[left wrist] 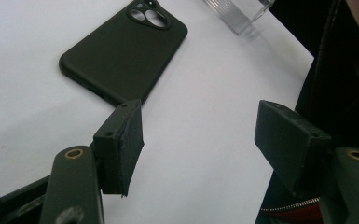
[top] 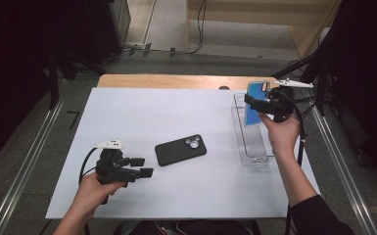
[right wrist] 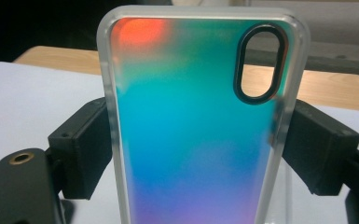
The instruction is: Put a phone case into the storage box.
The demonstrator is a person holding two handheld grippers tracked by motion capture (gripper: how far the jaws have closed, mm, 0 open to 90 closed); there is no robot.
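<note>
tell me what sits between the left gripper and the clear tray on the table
A black phone case lies camera side up between the left gripper and the clear tray, seen in the high view.

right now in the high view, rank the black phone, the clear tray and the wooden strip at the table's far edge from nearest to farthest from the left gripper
1. Black phone: lies flat just to the right of the left gripper, mid-table.
2. Clear tray: on the right side of the table, well beyond the phone.
3. Wooden strip: along the far edge, up and away from the gripper, farthest by a smaller margin.
</note>
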